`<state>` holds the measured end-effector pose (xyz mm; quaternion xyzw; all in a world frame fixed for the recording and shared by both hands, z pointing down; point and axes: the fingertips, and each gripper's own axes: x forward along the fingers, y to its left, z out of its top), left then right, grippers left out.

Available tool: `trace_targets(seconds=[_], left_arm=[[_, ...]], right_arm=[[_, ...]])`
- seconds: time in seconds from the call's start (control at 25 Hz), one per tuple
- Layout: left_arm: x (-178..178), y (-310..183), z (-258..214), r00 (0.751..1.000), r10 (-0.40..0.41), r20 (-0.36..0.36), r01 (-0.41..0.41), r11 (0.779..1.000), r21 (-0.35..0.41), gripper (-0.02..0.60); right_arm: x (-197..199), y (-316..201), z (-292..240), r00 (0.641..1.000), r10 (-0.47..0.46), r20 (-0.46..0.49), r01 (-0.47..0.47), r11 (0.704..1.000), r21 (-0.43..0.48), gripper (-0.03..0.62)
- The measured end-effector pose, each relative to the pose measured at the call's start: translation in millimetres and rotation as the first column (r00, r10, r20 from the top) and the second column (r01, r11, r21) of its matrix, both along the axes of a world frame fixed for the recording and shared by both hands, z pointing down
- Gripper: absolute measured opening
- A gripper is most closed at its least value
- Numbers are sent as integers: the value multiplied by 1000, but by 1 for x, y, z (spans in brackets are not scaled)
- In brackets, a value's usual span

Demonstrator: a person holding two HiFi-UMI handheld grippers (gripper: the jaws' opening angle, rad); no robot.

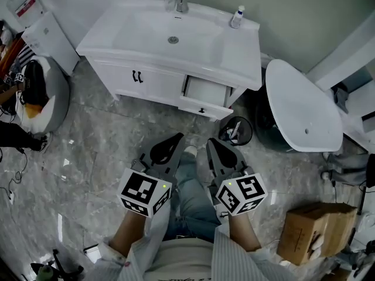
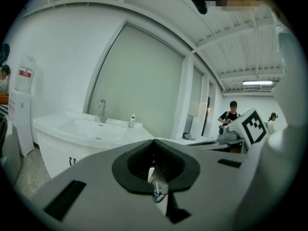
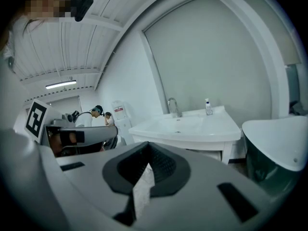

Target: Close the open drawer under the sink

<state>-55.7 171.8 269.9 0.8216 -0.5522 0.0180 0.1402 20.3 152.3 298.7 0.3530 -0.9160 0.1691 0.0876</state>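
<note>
Low over grey floor (image 1: 99, 157), L to R: left gripper (image 1: 177, 138) w/ jaws pressed together, nothing btwn; right gripper (image 1: 211, 141) likewise closed & empty; ahead, well apart from both, drawer (image 1: 205, 92) pulled out under sink (image 1: 170, 31), at vanity's right end; black bin (image 1: 236, 130) near drawer front, to its right.

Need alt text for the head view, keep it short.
Seen from above: a white sink cabinet with its right-hand drawer pulled open. Below it in frame, the left hand-held gripper and right hand-held gripper point toward it, both shut and empty, not touching it. A small black bin stands on the floor by the drawer.
</note>
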Motion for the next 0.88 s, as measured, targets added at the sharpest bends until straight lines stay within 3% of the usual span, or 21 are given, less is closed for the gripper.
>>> trace_targets(seconds=[0.32, 0.88], left_arm=[[-10, -52, 8, 1000, 23, 5, -23, 1000, -12, 15], [-9, -206, -17, 997, 73, 27, -73, 997, 16, 15]], right_arm=[[-13, -53, 11, 1000, 15, -3, -15, 1000, -22, 9], [-16, -198, -10, 999, 48, -2, -48, 999, -7, 9]])
